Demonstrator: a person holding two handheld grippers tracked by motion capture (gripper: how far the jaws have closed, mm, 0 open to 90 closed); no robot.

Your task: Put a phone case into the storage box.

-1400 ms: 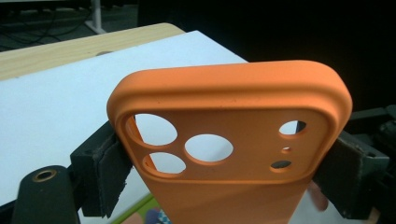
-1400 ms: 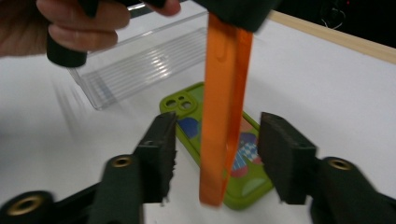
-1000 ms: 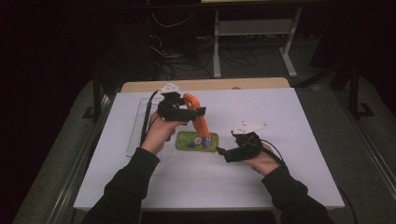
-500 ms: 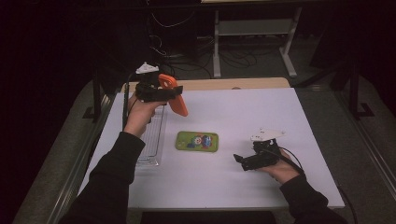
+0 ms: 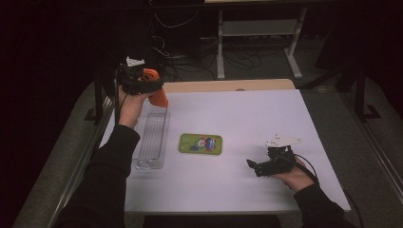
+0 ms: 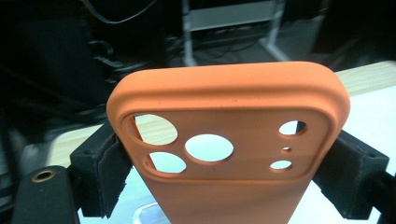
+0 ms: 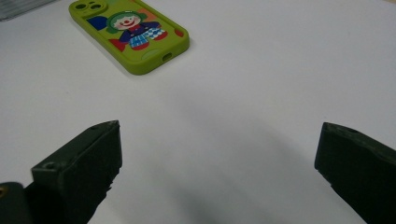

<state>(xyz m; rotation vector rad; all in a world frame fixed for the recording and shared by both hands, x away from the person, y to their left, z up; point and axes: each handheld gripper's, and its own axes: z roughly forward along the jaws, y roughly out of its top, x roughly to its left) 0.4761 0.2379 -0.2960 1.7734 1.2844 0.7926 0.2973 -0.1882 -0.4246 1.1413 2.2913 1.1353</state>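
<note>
My left gripper [image 5: 151,85] is raised over the table's far left corner, shut on an orange phone case [image 5: 158,95]. In the left gripper view the pads [image 6: 109,170] press both long edges of the orange case [image 6: 224,154], camera holes facing me. A green phone case with a clown picture [image 5: 200,144] lies flat in the middle of the table. My right gripper [image 5: 253,167] rests low near the front right, to the right of the green case [image 7: 130,35], pointing at it. Its jaws [image 7: 219,172] have just been opening and stand wide with nothing between them.
A clear plastic tray [image 5: 152,140] lies along the left side of the white table [image 5: 256,114], below the raised orange case. A wooden board [image 5: 228,85] runs along the far edge. Cables and a metal stand fill the dark floor beyond.
My left gripper carried the orange case from over the green case up to the far left. My right gripper drew back to the right, away from the green case.
</note>
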